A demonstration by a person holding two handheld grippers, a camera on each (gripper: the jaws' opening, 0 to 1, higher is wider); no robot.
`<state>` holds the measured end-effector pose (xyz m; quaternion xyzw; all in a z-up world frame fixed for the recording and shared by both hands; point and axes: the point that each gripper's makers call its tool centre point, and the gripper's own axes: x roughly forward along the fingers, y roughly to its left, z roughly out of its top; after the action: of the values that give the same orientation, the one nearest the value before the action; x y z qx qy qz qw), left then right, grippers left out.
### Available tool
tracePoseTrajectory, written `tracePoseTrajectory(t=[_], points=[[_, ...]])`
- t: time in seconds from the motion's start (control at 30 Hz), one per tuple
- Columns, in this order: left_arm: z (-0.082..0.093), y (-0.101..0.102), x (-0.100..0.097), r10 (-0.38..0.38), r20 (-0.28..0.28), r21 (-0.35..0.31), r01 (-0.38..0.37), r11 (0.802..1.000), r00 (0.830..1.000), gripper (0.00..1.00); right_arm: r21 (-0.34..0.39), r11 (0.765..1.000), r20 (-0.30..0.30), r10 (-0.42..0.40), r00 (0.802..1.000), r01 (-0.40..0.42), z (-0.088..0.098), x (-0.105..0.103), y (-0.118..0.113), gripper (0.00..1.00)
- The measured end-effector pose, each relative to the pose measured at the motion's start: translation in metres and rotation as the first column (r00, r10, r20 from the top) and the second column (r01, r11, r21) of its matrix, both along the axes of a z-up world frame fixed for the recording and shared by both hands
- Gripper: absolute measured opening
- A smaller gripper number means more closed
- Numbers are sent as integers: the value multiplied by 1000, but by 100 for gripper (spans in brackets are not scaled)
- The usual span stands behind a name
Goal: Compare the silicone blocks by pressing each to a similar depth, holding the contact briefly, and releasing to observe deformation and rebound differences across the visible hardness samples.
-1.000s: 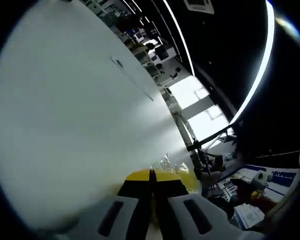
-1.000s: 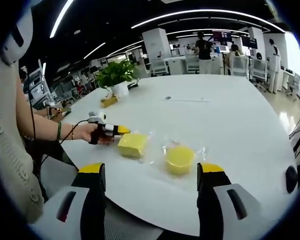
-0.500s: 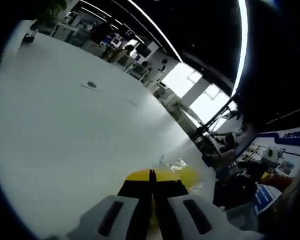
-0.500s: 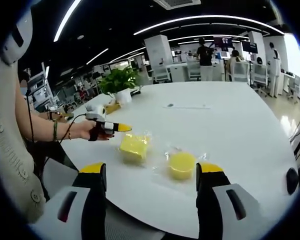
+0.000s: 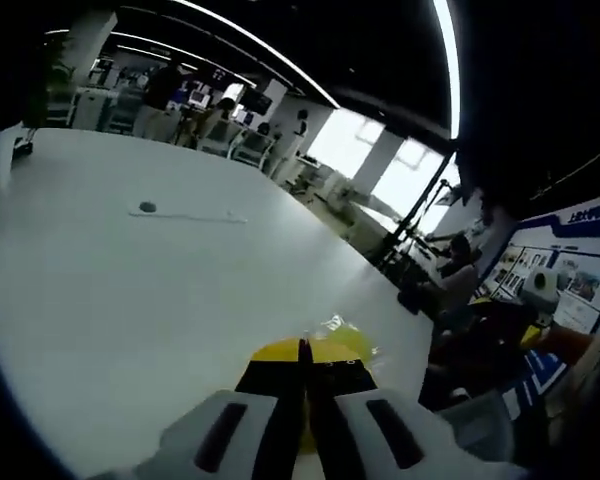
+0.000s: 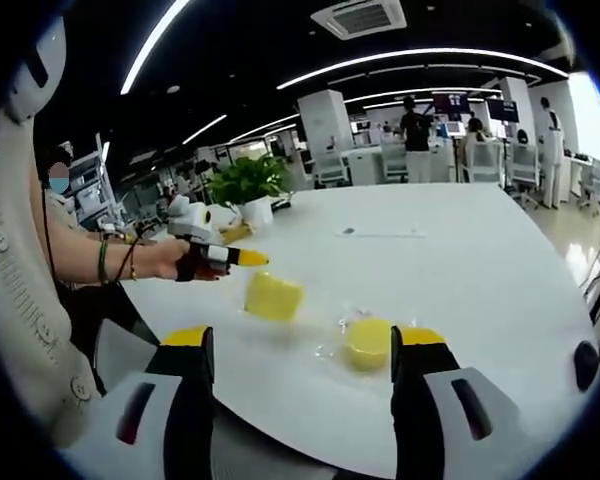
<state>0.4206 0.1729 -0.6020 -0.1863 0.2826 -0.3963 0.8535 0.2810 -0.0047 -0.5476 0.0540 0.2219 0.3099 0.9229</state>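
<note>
- Since both samples are silicone, expect soft, springy, light pieces that may skid on the white table [image 6: 500,260]; press straight down on the top face, centred
- square block [image 6: 273,296] lies mid-table, just below the left gripper [image 6: 242,258], whose jaws are clenched with nothing between them
- round block [image 6: 369,342] sits nearer the right gripper [image 6: 300,345], jaws spread wide, grasping nothing
- Clear wrapping around the blocks is hard to make out; in the left gripper view its own tips cover most of the yellow, which block cannot tell
</note>
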Motion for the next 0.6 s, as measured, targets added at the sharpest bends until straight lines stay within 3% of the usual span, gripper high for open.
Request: tracePoseTrajectory(t=[0.13,0.23,0.37,0.47,0.6], points=[[11,-1,-1,16,19,-10,-15,1000,1000,0,-1,1000,24,14,1000,-14,9,-7,-2,67],[17,0,-1,41,-20,-40,-42,998,999,0,9,1000,50,19,999,-20,19,-9,-3,68],[39,0,-8,23,28,-31,-22,999,999,0,-21,998,88,60,994,-58,30,-11,-2,69],[59,-1,-13,15,73,-29,-13,999,997,0,-27,995,77,98,992,-96,35,-13,-1,67],[85,-1,-20,12,97,-39,-8,999,995,0,-70,985,105,165,981,-158,48,-10,2,67]])
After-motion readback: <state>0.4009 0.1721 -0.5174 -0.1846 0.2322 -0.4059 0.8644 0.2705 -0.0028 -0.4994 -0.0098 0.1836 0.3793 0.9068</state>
